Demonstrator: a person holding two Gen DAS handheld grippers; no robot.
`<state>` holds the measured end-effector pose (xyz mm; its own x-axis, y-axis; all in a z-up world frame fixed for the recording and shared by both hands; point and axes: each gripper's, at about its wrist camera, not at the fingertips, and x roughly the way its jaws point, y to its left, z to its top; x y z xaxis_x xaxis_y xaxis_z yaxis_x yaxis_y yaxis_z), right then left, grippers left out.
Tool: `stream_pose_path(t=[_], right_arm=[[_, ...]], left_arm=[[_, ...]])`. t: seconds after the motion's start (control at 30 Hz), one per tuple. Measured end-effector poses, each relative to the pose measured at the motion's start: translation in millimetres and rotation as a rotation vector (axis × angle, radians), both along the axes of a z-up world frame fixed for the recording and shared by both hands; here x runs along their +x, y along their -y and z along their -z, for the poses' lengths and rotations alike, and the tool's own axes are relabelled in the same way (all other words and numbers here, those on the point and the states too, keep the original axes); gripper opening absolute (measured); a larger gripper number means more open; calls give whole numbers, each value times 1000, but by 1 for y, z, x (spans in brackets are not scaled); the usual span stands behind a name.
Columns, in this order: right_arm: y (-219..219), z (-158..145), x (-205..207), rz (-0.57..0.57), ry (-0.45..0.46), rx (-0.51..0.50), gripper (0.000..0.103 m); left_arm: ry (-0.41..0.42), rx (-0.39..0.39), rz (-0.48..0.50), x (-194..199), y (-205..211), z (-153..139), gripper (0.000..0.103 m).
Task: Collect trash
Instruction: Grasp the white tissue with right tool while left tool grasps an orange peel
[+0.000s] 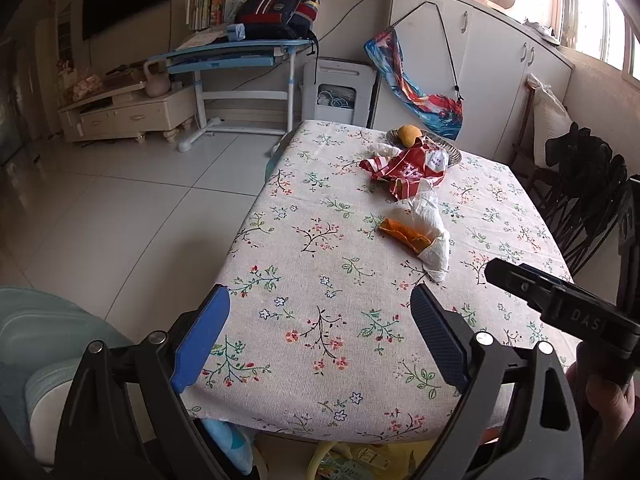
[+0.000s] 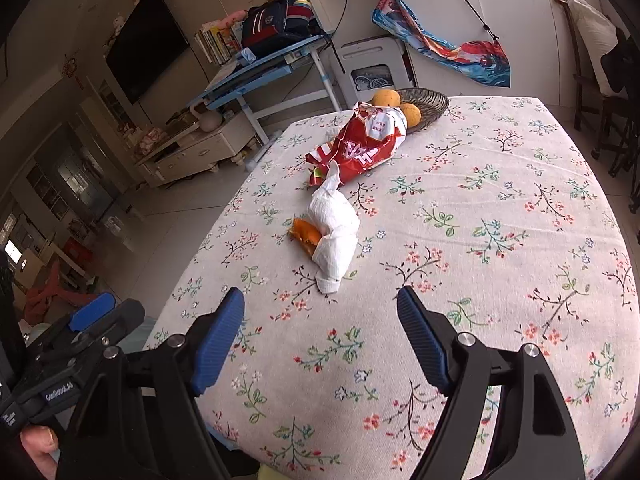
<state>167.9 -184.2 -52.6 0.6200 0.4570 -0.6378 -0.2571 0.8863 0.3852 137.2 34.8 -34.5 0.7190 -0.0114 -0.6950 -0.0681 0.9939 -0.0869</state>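
Both claws, left claw (image 1: 320, 336) and right claw (image 2: 320, 338), hang spread and empty above the table (image 2: 500, 280).

We see our right gripper (image 2: 320, 334) at six o'clock, jaws wide apart and empty above the floral tablecloth (image 2: 460, 220). Just beyond it, toward twelve, lies a crumpled white tissue (image 2: 334, 236) touching an orange peel (image 2: 305, 236) at its nine o'clock. Further on, a red snack bag (image 2: 356, 146) leans against a woven basket (image 2: 430, 106) holding oranges (image 2: 386, 98).

Daylight from window (image 1: 592, 20), glare there; fisheye edges warped, corners prob. dark.
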Motion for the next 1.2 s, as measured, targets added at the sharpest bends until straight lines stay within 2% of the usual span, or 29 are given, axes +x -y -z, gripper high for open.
stream_pose_path(t=[0.3,0.4,0.47,0.53,0.57,0.83,0.9,0.97,1.03,1.1,1.2], right_arm=[[-13,18,65,46,-45,10,66],[-22,25,79,18,-61,-9,58],[-29,31,85,-9,-77,-43,37],[-29,36,88,-27,-96,-81,22],[-24,37,88,-26,-104,-86,18],[35,33,70,-12,-154,-159,15],[45,36,64,-13,-170,-145,15],[52,37,57,-16,-171,-121,15],[57,37,53,-23,-174,-101,15],[59,36,53,-30,-179,-85,17],[57,34,55,-39,-187,-64,22]], left_arm=[[-32,-29,-4,25,2,10,88],[-47,-33,9,38,8,13,88],[-58,-39,19,47,13,16,88],[-69,-48,29,58,18,18,88],[-76,-53,36,64,21,19,88],[-154,-108,74,110,56,41,88],[-161,-105,81,119,66,45,88],[-183,-94,105,127,77,50,84],[-213,-118,113,133,80,56,82],[-235,-142,104,137,81,62,81],[-248,-123,95,144,89,69,79]])
